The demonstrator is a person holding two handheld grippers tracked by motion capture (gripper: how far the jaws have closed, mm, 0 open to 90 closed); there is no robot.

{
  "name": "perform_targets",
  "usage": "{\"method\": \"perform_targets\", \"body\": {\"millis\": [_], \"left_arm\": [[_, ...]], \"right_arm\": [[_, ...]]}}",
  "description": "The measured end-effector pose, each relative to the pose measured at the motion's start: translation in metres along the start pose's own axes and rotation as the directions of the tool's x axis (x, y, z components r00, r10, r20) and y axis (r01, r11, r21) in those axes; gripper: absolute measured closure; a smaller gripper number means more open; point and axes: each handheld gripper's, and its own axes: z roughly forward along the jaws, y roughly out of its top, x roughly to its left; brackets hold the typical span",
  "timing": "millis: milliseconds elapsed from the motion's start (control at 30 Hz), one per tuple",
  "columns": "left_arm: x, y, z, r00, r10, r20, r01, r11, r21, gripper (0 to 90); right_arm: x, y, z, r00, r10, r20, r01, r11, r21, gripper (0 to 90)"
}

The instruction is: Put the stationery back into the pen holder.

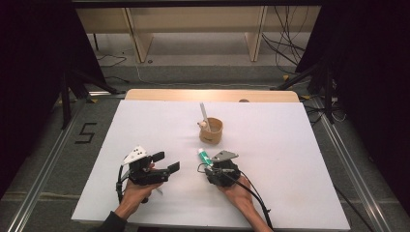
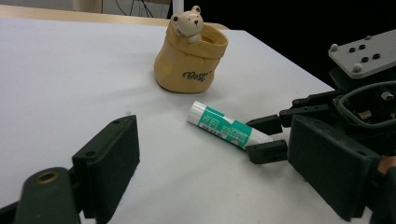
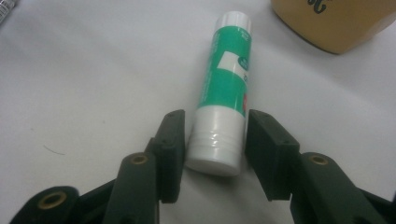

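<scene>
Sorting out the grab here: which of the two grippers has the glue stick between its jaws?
The right gripper: its jaws flank the white cap end of the green glue stick. The left gripper stands wide open over bare table.

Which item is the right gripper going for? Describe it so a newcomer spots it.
On the white table, just in front of the tan bear cup, a glue stick lies flat. It is a green-and-white tube with white ends, its near end between the right gripper's jaws.
</scene>
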Motion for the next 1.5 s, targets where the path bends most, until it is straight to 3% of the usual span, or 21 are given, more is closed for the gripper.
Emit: {"method": "perform_targets", "body": {"millis": [533,800,1033,1500], "left_arm": [[0.001,-0.002,0.002,1.0000,-0.003,-0.002,0.003,0.9999,0.011,16.2],[0.003,-0.002,0.002,1.0000,-0.006,-0.005,0.006,0.9999,0.015,16.2],[0.003,-0.001,0.001,1.0000,-0.006,-0.005,0.006,0.9998,0.017,16.2],[0.003,-0.001,0.001,0.9999,-0.009,-0.004,0.009,0.9998,0.015,16.2]], "right_arm": [[-0.001,0.001,-0.004,1.0000,-0.004,0.000,0.004,1.000,-0.007,65.6],[0.002,0.002,-0.021,0.9978,-0.066,-0.003,0.065,0.996,-0.057,65.7],[0.009,0.000,-0.039,0.9907,-0.136,-0.005,0.134,0.985,-0.105,65.6],[0.020,-0.012,-0.063,0.9696,-0.244,0.014,0.244,0.959,-0.147,65.6]]}}
